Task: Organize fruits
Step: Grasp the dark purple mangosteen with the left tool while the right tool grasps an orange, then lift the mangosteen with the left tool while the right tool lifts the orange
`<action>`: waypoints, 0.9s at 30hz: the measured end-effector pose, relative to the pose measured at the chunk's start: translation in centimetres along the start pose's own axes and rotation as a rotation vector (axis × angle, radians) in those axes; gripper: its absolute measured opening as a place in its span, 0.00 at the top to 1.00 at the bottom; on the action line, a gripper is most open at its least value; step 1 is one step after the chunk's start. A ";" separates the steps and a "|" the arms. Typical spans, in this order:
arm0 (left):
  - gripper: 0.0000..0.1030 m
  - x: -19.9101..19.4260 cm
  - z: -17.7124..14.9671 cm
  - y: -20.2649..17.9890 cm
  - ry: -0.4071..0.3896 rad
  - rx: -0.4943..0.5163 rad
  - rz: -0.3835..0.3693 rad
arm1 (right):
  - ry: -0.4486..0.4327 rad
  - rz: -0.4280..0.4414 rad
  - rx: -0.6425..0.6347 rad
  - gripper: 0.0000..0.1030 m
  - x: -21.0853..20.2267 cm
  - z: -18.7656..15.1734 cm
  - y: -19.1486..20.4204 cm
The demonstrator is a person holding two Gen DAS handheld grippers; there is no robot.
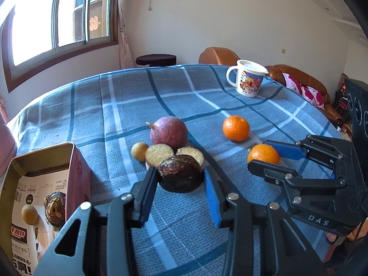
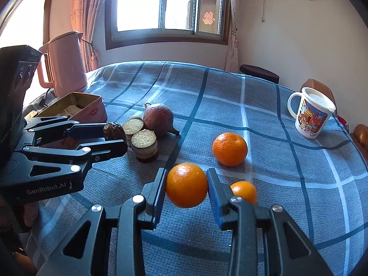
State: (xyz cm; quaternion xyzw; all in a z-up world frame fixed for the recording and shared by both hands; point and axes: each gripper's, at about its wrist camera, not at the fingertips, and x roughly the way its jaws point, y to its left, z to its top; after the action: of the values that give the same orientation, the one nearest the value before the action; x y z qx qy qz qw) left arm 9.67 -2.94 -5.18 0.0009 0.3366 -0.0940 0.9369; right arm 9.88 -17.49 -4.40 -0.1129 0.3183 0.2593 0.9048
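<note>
The left gripper clamps a dark brown fruit, right of the open tin at the counter's left edge; beside it the right gripper, marked "DAS", squeezes an orange; bare cloth lies behind; the left gripper's body reads "GenRobot.AI"; farther right stands a cartoon mug.

Left wrist view: low and close over the checked tablecloth, facing the window and sofa. Right wrist view: same low height, from the other side, facing the window and pink kettle. Both share the mid-table fruit, the mug and each other's gripper
</note>
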 end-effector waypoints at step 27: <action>0.59 -2.7 -0.3 -0.2 -0.143 0.013 0.014 | -0.135 0.015 -0.004 0.64 -2.5 -0.4 0.0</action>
State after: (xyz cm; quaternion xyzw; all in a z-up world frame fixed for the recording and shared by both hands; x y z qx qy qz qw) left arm 7.45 -2.66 -3.70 0.0027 0.2680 -0.0896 0.9592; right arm 8.09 -18.63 -3.13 -0.0944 0.2568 0.2736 0.9221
